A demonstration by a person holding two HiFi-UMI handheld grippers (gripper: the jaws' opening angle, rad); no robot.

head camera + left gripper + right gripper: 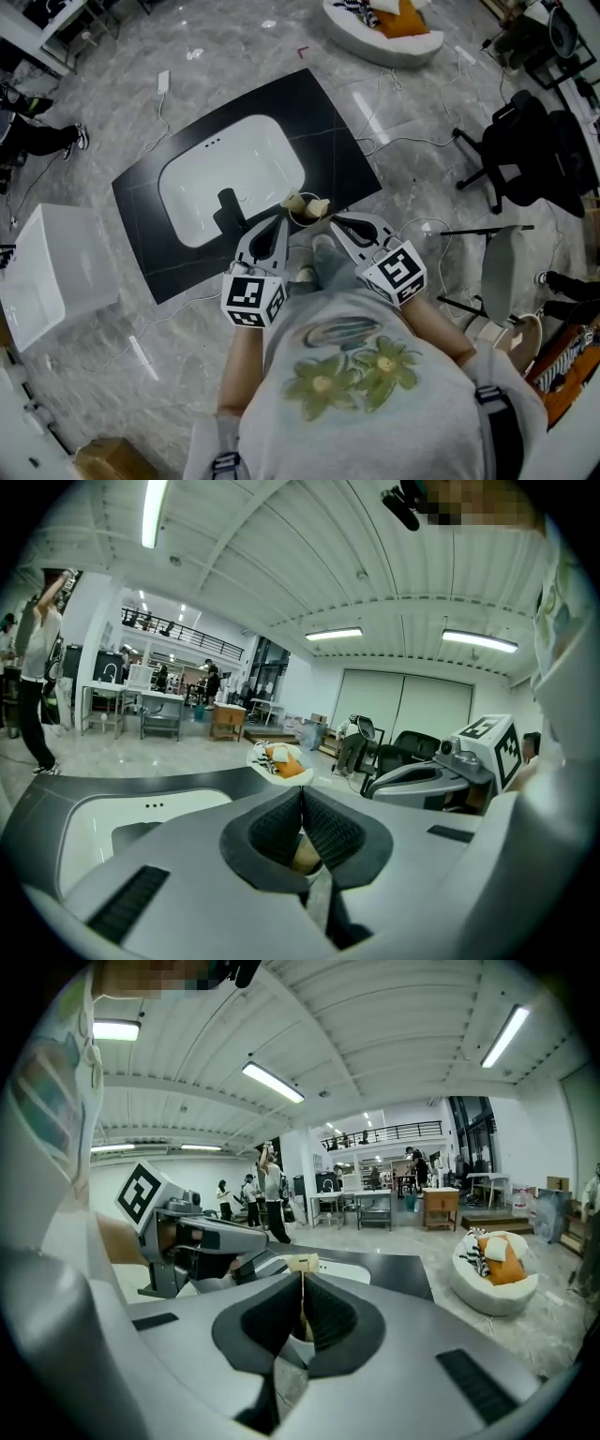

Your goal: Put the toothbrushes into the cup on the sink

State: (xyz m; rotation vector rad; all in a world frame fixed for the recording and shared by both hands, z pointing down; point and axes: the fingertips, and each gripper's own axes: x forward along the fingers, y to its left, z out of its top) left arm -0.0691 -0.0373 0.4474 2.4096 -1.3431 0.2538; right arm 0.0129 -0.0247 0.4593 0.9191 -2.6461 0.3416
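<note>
Here, slim beige toothbrush [302, 1263], squared pale head, thin handle.

On my feed, the black counter slab [323, 131] lies flat on the grey marbled floor [234, 47], turned at an angle. A white basin [230, 169] is sunk into it, and a dark faucet [228, 202] stands at the basin's near rim. I can make out a cup [304, 216] at the slab's near edge, right of the faucet. Loose white cables [412, 142] trail over the floor beside the slab.
</note>
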